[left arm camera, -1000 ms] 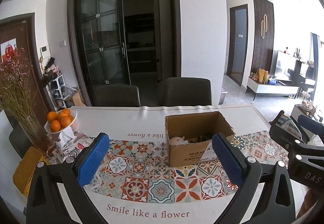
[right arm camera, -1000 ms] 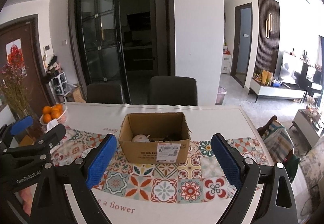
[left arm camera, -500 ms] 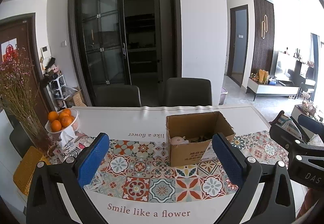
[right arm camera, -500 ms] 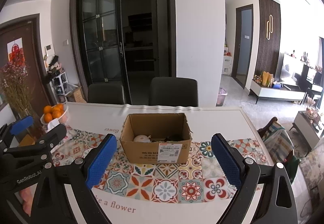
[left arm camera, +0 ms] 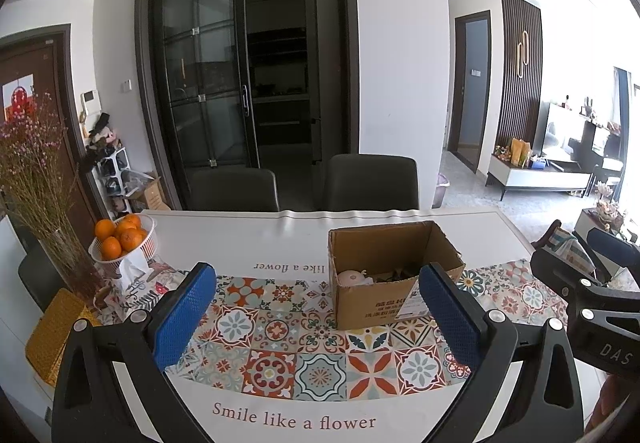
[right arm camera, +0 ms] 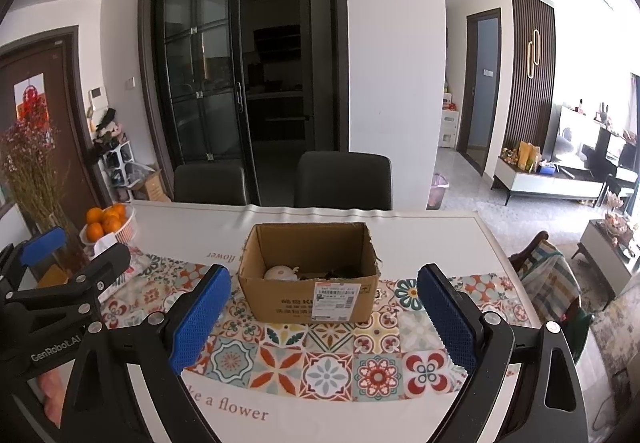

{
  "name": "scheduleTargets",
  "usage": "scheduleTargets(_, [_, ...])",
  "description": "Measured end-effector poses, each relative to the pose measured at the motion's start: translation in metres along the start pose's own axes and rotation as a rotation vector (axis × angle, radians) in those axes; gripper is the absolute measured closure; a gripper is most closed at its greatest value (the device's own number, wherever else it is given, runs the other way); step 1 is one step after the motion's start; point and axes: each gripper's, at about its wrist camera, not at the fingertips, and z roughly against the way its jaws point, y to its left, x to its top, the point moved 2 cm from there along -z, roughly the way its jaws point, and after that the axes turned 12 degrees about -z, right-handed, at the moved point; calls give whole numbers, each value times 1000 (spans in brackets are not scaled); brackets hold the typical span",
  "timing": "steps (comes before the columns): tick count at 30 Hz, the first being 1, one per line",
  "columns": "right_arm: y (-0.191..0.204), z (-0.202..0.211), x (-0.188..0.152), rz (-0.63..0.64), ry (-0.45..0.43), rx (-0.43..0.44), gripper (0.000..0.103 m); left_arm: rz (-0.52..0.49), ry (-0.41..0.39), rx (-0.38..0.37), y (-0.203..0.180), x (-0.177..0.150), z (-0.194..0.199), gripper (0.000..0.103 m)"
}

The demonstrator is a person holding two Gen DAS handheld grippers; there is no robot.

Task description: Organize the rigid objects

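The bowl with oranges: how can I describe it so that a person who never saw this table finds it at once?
Start at the white dining table with its patterned tile runner. Go to its far left corner, beside the glass vase of dried pink flowers. There stands a white ribbed bowl heaped with oranges, the only fruit on the table.

A white table (left arm camera: 400, 221) carries a patterned mat (left arm camera: 320, 355), cardboard box (right arm camera: 308, 293) and orange basket (left arm camera: 140, 243).
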Motion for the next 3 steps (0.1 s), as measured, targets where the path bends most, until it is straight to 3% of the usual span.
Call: scheduleTargets(3, [0, 0, 0, -1, 1, 1, 9, 0, 2, -2, 0, -1, 1, 0])
